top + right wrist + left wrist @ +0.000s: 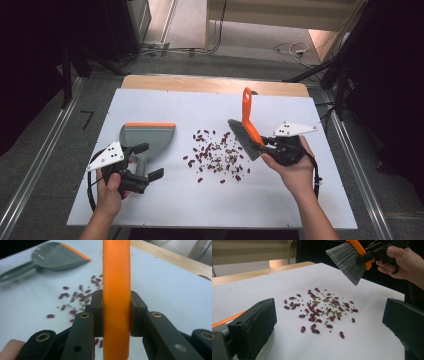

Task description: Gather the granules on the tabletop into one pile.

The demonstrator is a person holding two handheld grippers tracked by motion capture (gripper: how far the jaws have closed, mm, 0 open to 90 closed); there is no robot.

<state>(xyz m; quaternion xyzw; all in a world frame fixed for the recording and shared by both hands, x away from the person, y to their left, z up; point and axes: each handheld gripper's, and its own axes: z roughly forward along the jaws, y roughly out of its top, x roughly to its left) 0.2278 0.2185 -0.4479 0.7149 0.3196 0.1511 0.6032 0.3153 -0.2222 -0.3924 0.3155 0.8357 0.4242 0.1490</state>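
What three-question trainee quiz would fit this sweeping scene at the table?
1. True or false: the right tool is shut on the orange plastic handle of the grey-bristled hand brush.
2. Where does the grey plastic dustpan with the orange lip lie relative to the scattered dark red beans and small green beans? A) to their left in the high view B) on top of them C) to their right
3. Fill in: the left tool has its jaws ____, standing on either side of the dustpan's handle.

Key: 1 true; 2 A; 3 open.
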